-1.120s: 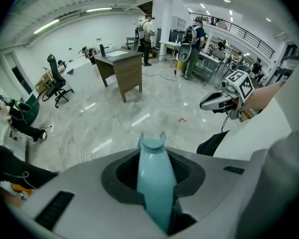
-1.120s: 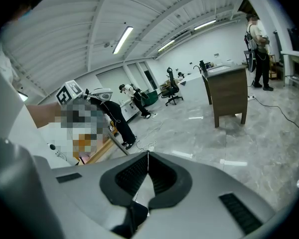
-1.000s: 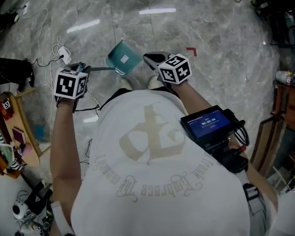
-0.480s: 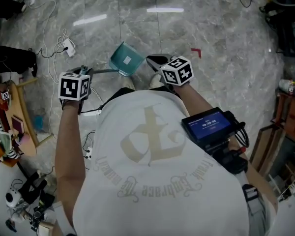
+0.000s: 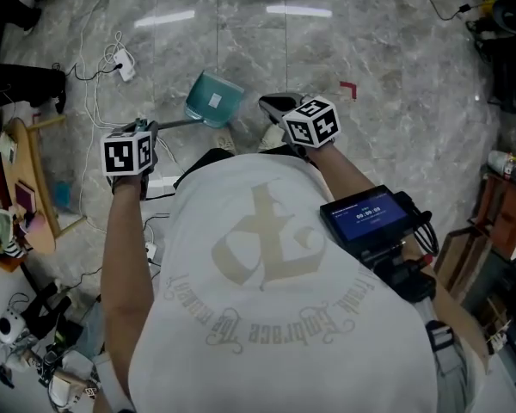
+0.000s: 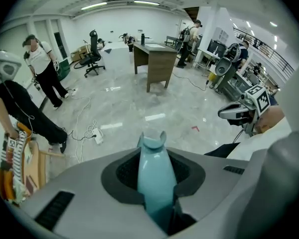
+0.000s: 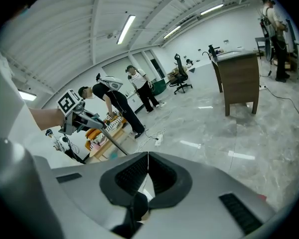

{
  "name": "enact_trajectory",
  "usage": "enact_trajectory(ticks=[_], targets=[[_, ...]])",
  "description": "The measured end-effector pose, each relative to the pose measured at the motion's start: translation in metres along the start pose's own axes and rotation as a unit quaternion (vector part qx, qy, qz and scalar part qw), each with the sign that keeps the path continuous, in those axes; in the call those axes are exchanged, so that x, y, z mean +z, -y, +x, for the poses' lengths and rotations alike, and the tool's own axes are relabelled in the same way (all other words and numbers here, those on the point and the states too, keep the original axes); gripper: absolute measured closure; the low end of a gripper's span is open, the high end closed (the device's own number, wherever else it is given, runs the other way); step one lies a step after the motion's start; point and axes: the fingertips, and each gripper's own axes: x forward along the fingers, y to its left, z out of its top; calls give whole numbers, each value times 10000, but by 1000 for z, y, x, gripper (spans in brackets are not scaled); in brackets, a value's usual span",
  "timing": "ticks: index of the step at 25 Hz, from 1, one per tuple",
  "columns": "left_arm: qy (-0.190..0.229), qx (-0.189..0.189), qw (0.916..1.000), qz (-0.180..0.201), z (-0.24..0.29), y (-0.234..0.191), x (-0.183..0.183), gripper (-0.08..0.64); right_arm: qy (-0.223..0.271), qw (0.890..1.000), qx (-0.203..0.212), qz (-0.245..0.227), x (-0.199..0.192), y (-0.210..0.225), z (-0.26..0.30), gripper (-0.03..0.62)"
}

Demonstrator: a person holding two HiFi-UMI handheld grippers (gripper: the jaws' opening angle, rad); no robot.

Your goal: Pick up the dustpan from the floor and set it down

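Your left tongs (image 6: 157, 183) clamp the teal dustpan (image 5: 213, 100) handle over glossy grey marble floor (image 5: 396, 67); your right tongs (image 7: 148, 163) sit closed, empty.

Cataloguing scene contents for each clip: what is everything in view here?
dustpan: one, teal, at the floor, held by its handle
power strip: one, white, floor at upper left, with cables
tape mark: one, red, floor right of the dustpan
desk: one, brown, mid-room
office chair: one, black, left of the desk
bystander: one near, white top, by the left wall; others farther off
screen device: one, black, blue display, against the white shirt
left tool: one, grey, shut on the dustpan handle
right tool: one, grey, jaws together, empty
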Motion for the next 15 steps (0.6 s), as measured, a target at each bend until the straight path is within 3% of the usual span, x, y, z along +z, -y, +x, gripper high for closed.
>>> enact_trajectory(ticks=[8,15], targets=[[120,100,9960,-884,12,-39,-21,465,-238,9996,1,-148,15,-3,17,574],[192,140,9875,-1557,36,-88,-43,464,-480,9985,-24,-246,24,-12,55,574]])
